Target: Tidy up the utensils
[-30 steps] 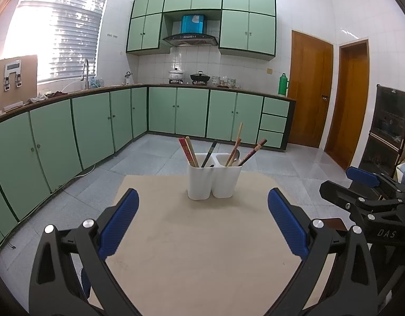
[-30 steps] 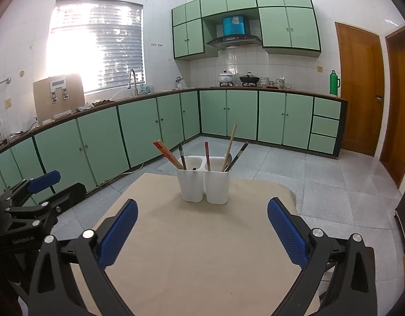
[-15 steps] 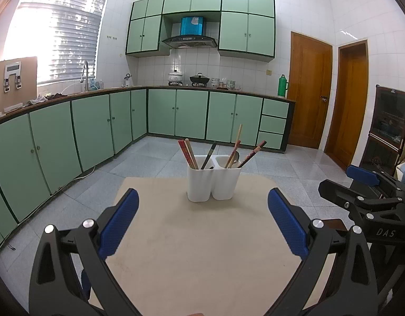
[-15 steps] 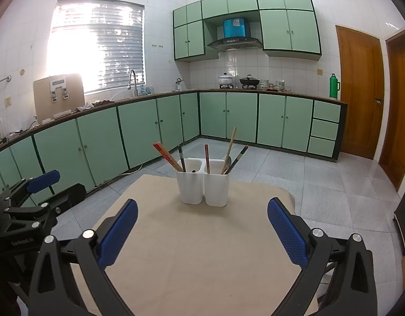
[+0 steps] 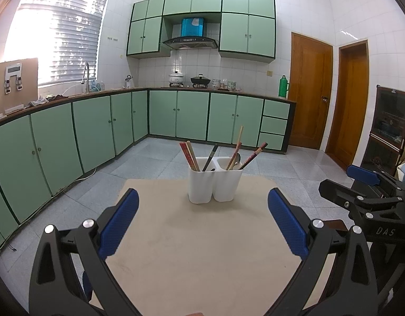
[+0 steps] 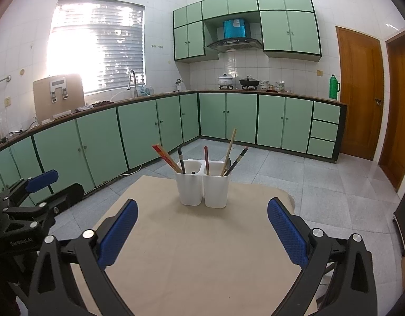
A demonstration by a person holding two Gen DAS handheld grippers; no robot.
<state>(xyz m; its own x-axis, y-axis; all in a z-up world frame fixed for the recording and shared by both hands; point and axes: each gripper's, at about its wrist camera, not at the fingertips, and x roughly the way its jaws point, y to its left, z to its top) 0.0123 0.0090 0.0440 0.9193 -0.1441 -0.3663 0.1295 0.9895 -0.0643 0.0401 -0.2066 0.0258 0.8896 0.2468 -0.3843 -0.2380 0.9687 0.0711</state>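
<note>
The white two-cup holder [image 5: 215,181] stands toward the far end of the worktop [image 5: 202,250], chopsticks [image 6: 167,158] leaning in both cups. Left gripper [image 5: 202,218] and right gripper [image 6: 202,226] hang spread wide and empty, well short of the holder, probably lined up for reaching in.

A beige table [image 5: 202,250] carried a white two-compartment utensil holder [image 5: 214,183] near its far edge, roughly midway between the left and right edges, standing upright.
</note>
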